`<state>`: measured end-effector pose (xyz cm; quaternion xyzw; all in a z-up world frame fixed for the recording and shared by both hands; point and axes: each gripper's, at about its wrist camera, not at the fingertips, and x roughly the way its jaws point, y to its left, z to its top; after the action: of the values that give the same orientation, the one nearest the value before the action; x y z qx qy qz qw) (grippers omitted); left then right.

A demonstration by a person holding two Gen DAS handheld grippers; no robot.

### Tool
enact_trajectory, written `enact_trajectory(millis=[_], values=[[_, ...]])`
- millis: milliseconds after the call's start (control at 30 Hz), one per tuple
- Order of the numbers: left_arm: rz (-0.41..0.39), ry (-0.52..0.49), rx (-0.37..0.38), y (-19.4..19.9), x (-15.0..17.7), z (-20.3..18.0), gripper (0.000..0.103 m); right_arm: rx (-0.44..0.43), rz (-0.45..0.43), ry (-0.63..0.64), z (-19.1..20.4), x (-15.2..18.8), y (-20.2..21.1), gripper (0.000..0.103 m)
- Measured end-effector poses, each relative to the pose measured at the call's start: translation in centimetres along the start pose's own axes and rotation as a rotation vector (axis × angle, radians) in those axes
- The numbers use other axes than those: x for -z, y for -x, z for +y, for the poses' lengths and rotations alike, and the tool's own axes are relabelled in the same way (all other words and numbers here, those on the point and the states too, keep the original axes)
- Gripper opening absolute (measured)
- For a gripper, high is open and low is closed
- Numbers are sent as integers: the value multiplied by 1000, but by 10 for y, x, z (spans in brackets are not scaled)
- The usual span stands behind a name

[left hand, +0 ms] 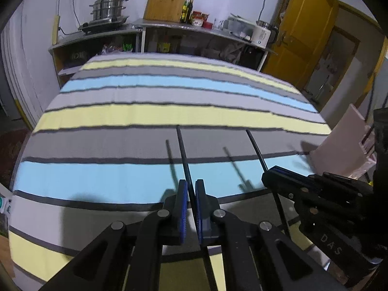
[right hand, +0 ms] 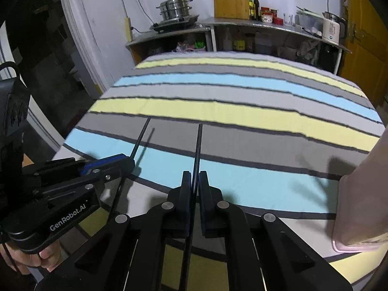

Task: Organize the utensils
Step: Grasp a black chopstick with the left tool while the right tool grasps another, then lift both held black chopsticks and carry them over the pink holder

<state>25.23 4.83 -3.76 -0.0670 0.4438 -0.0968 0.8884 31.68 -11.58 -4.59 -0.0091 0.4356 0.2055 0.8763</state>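
My left gripper (left hand: 191, 187) is shut on a thin black chopstick (left hand: 183, 150) that sticks out forward over the striped tablecloth (left hand: 145, 116). My right gripper (right hand: 194, 177) is likewise shut on a second black chopstick (right hand: 198, 145), which points up and away from the jaws. Each view also shows the other tool: the right gripper (left hand: 272, 172) with its chopstick (left hand: 256, 147) sits to the right, and the left gripper (right hand: 127, 160) with its chopstick (right hand: 140, 136) to the left. Both sticks hang above the cloth and cast shadows on it. A pink utensil holder (right hand: 359, 206) stands at the table's right edge.
The pink holder (left hand: 339, 145) is close beside the right gripper. A hand (right hand: 46, 257) grips the left tool's handle. Behind the table a counter (left hand: 169, 28) carries a steel steamer pot (left hand: 109, 8), a wooden board, bottles and a kettle. A yellow door (left hand: 305, 31) is at the right.
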Motion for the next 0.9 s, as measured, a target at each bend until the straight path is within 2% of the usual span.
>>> enact_trajectory(millis=[600, 900], values=[[-169, -16, 115, 112, -24, -26, 5, -39, -188, -7, 7, -17, 103, 5], [-193, -50, 149, 136, -30, -46, 4, -32, -249, -25, 0, -15, 139, 5]])
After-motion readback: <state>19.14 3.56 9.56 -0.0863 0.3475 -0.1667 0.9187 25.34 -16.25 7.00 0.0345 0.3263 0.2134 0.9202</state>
